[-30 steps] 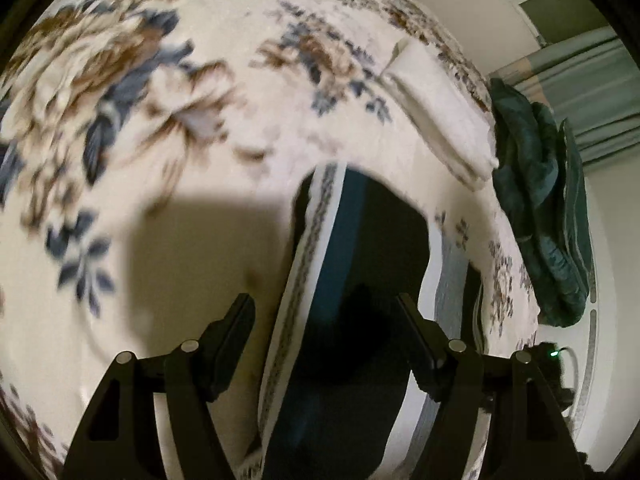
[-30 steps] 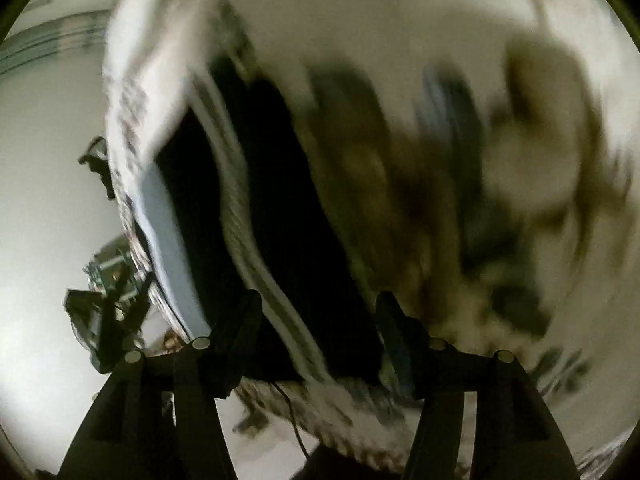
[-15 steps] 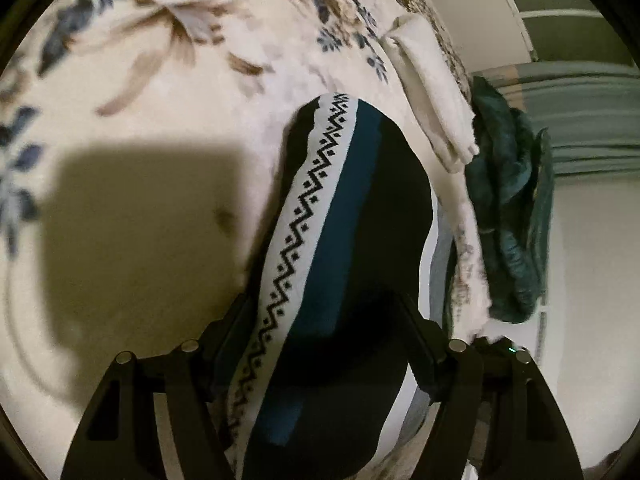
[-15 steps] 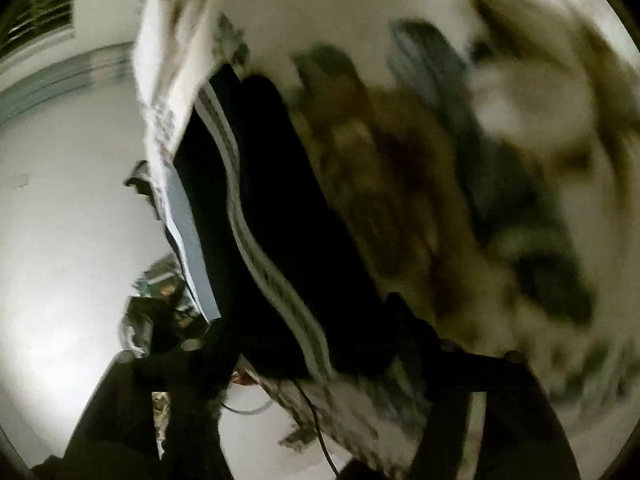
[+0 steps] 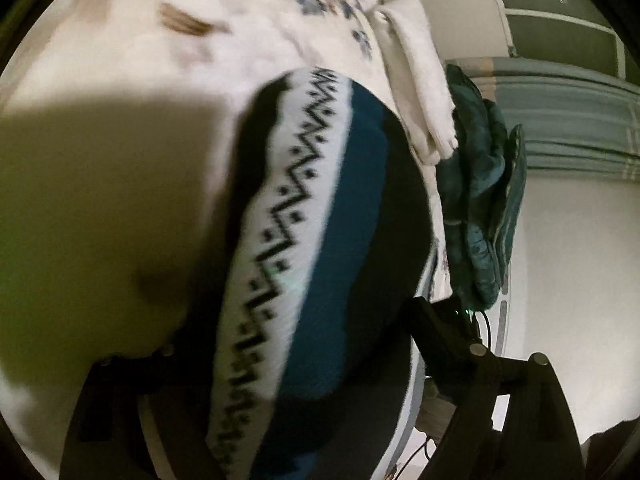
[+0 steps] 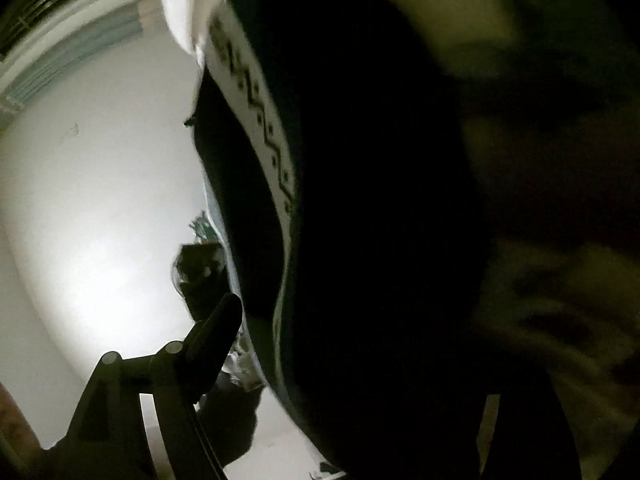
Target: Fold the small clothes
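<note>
Dark patterned knitwear now fills mid-frame, nearer than before, while both grippers' jaws are opening around it, apparently releasing a fold.

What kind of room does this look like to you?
Most likely a bedroom. The patterned dark garment lies on a floral bedspread, with a folded white cloth and a crumpled teal garment at its edge, and pleated curtains hang against the wall behind.
</note>
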The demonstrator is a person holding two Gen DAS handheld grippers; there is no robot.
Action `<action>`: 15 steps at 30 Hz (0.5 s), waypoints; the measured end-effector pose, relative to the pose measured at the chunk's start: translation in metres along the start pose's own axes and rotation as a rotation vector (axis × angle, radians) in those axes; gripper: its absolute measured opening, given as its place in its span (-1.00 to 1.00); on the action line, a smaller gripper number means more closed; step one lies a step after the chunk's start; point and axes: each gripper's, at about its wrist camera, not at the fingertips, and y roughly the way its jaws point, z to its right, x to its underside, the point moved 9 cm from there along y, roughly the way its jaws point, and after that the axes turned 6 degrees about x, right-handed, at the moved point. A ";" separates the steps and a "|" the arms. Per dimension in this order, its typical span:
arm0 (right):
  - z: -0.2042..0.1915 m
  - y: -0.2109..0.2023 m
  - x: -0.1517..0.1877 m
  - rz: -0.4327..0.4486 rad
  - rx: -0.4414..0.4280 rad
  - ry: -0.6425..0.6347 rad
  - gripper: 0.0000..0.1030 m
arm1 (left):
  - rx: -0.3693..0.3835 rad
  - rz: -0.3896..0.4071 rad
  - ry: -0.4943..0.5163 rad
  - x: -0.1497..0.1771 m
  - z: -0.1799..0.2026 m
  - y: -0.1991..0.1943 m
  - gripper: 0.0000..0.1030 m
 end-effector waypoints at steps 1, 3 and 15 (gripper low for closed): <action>-0.004 0.005 -0.001 -0.003 0.004 -0.006 0.61 | 0.013 0.005 0.010 0.000 0.004 0.001 0.65; -0.016 0.013 -0.002 0.010 0.009 -0.027 0.41 | 0.066 0.022 0.040 0.000 0.021 0.001 0.34; -0.116 -0.005 -0.009 0.182 0.045 -0.075 -0.36 | 0.012 0.006 0.185 -0.042 0.103 -0.019 -0.47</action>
